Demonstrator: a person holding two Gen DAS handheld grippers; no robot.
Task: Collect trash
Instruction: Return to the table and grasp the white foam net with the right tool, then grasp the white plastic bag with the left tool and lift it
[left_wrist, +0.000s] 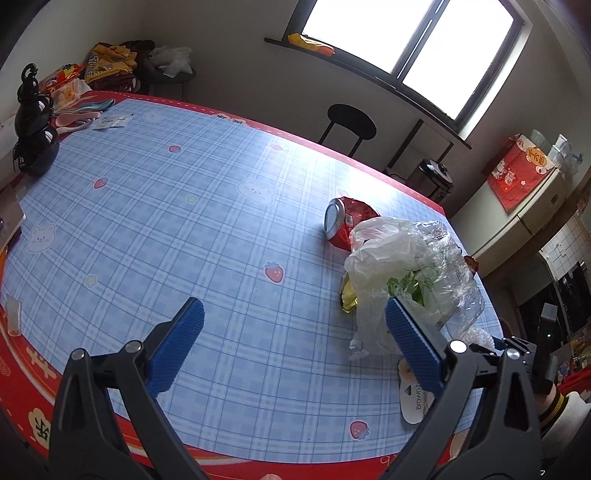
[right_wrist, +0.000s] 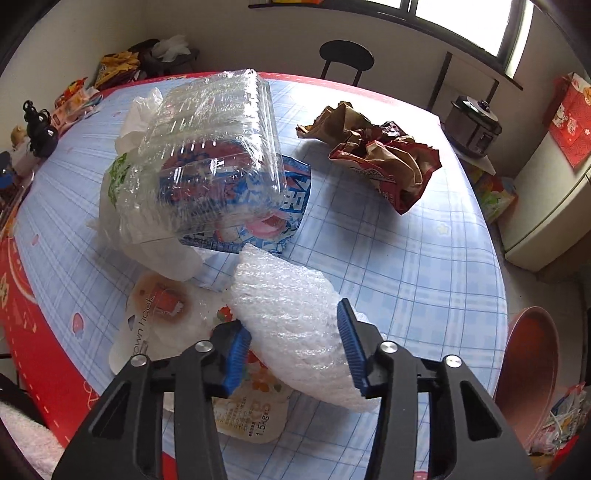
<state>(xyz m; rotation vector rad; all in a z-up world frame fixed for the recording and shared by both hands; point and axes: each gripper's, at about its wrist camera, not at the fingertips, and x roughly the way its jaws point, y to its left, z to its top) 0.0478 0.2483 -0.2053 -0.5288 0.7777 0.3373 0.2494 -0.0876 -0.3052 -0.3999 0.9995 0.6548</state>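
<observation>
The surface (left_wrist: 147, 206) carries a trash pile near its right edge: a clear box (right_wrist: 207, 158) on a white bag (right_wrist: 122, 206), a crumpled wrapper (right_wrist: 384, 162) farther back, and a can (left_wrist: 338, 221). The right hand-held gripper (right_wrist: 291, 343) pinches a bubble wrap (right_wrist: 291, 317) wad at the near edge, both pads touching it. The left hand-held gripper (left_wrist: 291, 328) hangs spread wide over bare cloth, holding nothing.

Black gripper (left_wrist: 293, 354) frames, ribbed blue pads (right_wrist: 351, 343), silver screws (right_wrist: 388, 346)
</observation>
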